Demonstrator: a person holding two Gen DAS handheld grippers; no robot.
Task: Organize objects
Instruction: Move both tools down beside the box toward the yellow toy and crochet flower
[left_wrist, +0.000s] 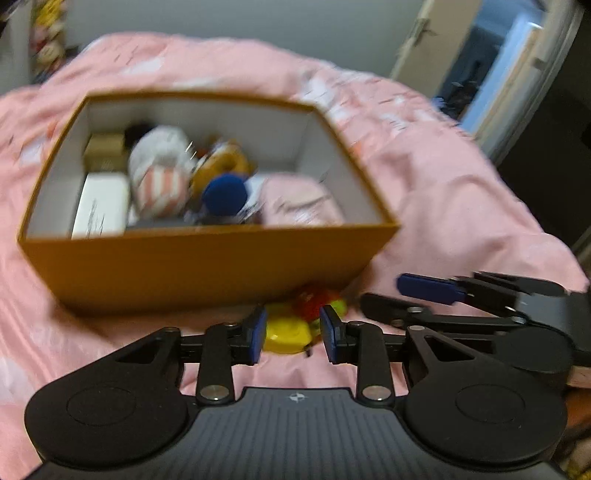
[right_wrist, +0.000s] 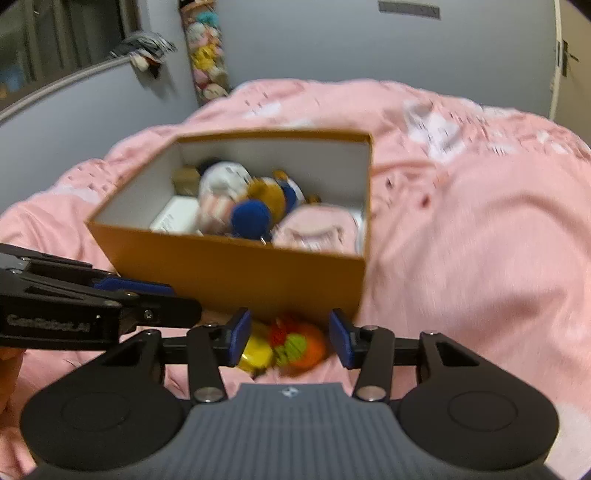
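An orange-brown cardboard box (left_wrist: 207, 266) with white inner walls stands on a pink bed. It holds a striped white plush (left_wrist: 159, 177), a blue ball-shaped toy (left_wrist: 224, 194), a pink pouch (left_wrist: 299, 203) and a white carton (left_wrist: 101, 210). On the cover just in front of the box lie a yellow toy (left_wrist: 284, 334) and an orange toy with green and red parts (right_wrist: 306, 349). My left gripper (left_wrist: 293, 334) hovers over them, open, with nothing gripped. My right gripper (right_wrist: 290, 341) is beside it on the right, also open and holding nothing. The frames are blurred.
The rumpled pink bedcover (right_wrist: 480, 240) spreads all around the box. A grey wall (right_wrist: 332, 44) lies behind the bed, with a hanging column of plush toys (right_wrist: 207, 55). An open doorway (left_wrist: 495, 66) is at the far right of the left wrist view.
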